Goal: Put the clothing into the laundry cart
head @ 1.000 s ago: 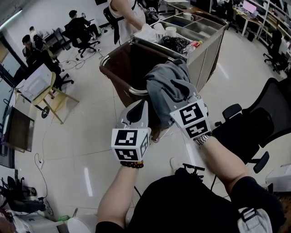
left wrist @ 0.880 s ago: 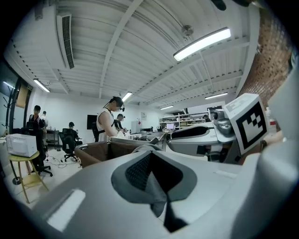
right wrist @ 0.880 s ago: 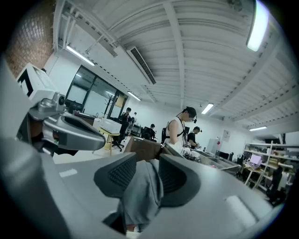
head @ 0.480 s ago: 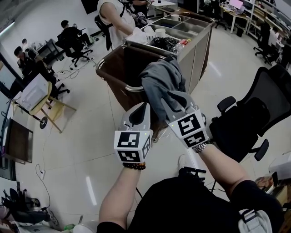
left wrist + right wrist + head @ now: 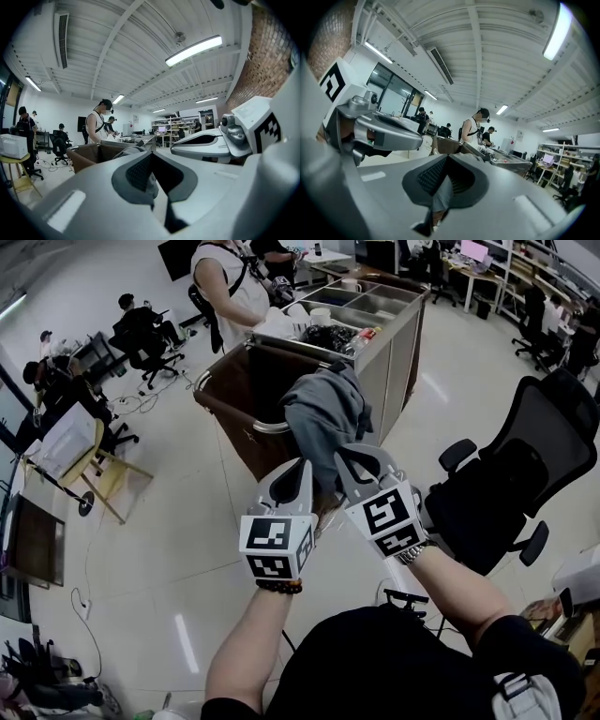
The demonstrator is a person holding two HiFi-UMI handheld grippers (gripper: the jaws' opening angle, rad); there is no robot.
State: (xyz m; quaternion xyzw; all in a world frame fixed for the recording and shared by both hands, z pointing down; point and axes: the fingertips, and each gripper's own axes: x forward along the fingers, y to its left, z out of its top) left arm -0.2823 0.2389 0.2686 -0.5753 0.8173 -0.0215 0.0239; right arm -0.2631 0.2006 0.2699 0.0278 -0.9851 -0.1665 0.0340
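We see the crumpled grey garment [image 5: 323, 409] draped over the near rim of the brown fabric laundry cart with a metal frame [image 5: 234, 381]. Part of it lies inside the cart and the rest hangs down the cart's outer wall.

Both claws point level at the cart from its near side. The left claw [image 5: 302, 468] is closed, with its jaws meeting tip to tip just beside the hanging hem. The left gripper view shows its tips [image 5: 151, 154] together, with the cart's rim and the grey cloth beyond them.

The right claw [image 5: 345, 456] sits at the hem on the cart's near corner. Its jaws have just been closing and now meet at the tips [image 5: 447, 157]. Grey cloth shows in the slot behind the tips, but we cannot tell whether any is pinched.

A steel worktop with sunken trays [image 5: 394, 362] stands against the cart's far right side. A person in a white sleeveless top [image 5: 225, 287] stands at the cart's far end. A black office chair [image 5: 506, 484] is to the right of the cart, well apart from it.
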